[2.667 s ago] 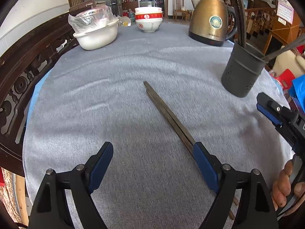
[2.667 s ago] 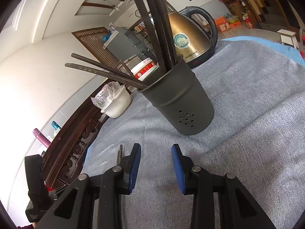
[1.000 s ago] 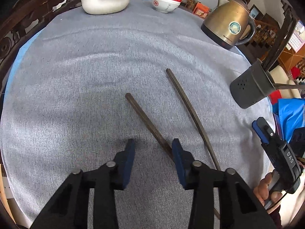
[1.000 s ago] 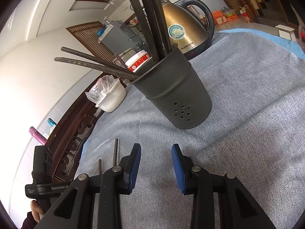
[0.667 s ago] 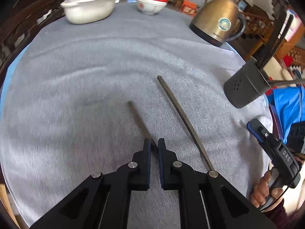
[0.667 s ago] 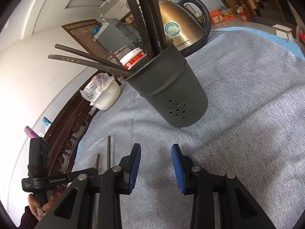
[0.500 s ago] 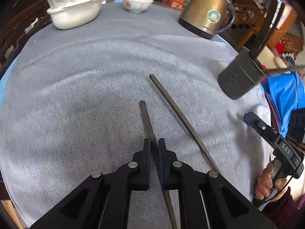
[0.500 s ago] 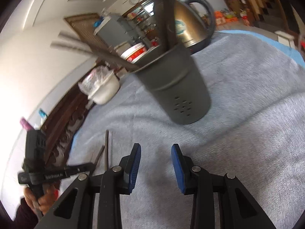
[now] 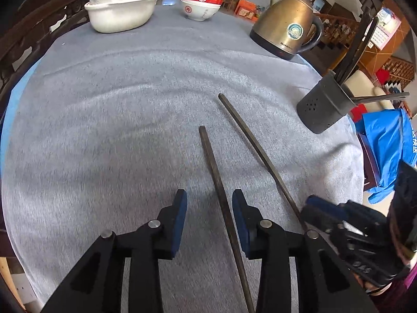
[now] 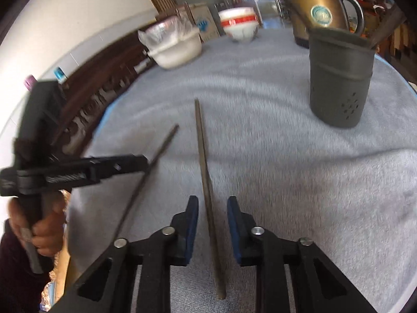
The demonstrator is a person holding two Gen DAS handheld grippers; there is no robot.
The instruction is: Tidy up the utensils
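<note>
Two dark chopsticks lie apart on the grey tablecloth. One chopstick (image 9: pixel 216 182) runs between the fingers of my open left gripper (image 9: pixel 209 216), closer to the right finger. The other chopstick (image 10: pixel 204 156) lies between the fingers of my open right gripper (image 10: pixel 212 224); in the left wrist view it (image 9: pixel 255 148) sits to the right. A dark grey perforated holder (image 9: pixel 322 109) with several chopsticks in it stands at the right; it also shows in the right wrist view (image 10: pixel 338 83).
A brass kettle (image 9: pixel 286 28) stands behind the holder. A red-and-white bowl stack (image 9: pixel 202 2) and a white basin with plastic wrap (image 9: pixel 120 10) stand at the far edge. A dark carved wooden rail (image 10: pixel 104 78) borders the table on the left.
My left gripper was shut on one chopstick and has opened, leaving it on the cloth. My right gripper swung from the holder down over the other chopstick.
</note>
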